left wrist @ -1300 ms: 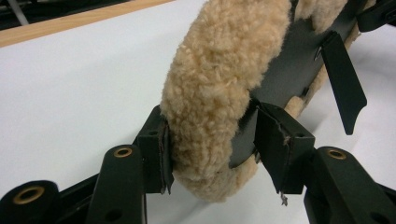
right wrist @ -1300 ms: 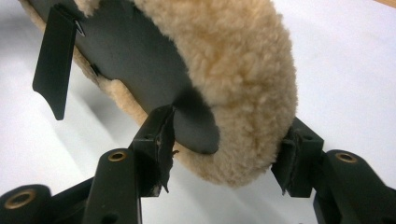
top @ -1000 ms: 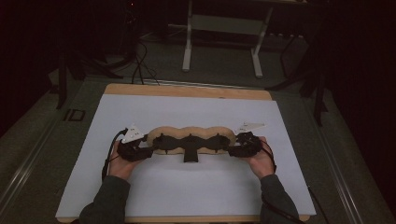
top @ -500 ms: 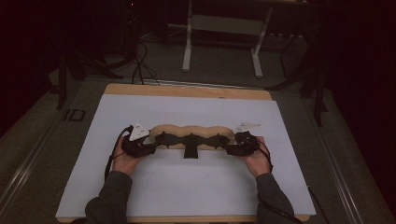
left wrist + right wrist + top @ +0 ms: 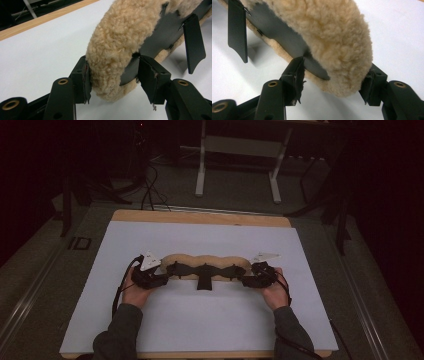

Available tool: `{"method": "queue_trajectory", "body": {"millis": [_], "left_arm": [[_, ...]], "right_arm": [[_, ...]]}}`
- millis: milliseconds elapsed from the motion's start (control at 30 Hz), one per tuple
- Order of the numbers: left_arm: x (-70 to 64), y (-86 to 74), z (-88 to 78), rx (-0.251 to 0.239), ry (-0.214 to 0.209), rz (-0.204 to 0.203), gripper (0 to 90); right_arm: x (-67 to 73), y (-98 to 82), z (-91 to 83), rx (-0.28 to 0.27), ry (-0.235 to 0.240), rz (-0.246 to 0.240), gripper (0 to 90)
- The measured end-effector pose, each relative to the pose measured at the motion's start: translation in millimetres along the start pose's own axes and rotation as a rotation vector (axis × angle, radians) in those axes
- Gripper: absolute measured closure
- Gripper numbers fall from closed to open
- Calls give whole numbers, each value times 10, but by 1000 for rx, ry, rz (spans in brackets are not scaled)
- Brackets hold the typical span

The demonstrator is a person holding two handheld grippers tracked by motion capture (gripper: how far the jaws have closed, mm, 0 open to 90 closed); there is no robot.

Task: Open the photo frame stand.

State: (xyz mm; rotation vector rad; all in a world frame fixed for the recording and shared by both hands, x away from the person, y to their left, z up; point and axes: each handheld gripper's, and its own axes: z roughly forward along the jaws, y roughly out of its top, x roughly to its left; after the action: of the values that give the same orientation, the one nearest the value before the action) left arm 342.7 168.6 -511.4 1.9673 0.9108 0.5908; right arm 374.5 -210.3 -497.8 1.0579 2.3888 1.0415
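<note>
A dim room surrounds the white-covered counter. At its middle lies the long tan fleece pad with black straps. The left gripper and right gripper each bracket one end, fingers wide around the fleece. By my judgement the ends are grasped; lifting or folding remains.

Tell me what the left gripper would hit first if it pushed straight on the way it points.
The fleecy tan pad: its rounded end already sits between the left gripper jaws, so the fleece would meet the gripper almost at once. How deep it sits is hard to judge.
</note>
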Motion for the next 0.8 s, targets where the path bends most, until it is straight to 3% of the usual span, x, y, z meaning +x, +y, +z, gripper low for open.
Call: {"method": "queue_trajectory", "body": {"millis": [133,267,433,667,800], "left_arm": [[23,1,-7,-3,-26,-45,453],[22,4,-17,-2,-34,-49,449],[51,1,-41,-2,-72,-92,429],[55,-7,-70,-1,-98,-113,410],[49,-34,-103,-4,-112,-112,405]], "right_arm": [[-28,-8,-9,-6,30,26,421],[-37,-15,-17,-8,43,34,421],[-62,-28,-38,-12,80,64,400],[-117,-64,-65,-34,146,139,357],[-122,-86,-93,-36,158,148,353]]}}
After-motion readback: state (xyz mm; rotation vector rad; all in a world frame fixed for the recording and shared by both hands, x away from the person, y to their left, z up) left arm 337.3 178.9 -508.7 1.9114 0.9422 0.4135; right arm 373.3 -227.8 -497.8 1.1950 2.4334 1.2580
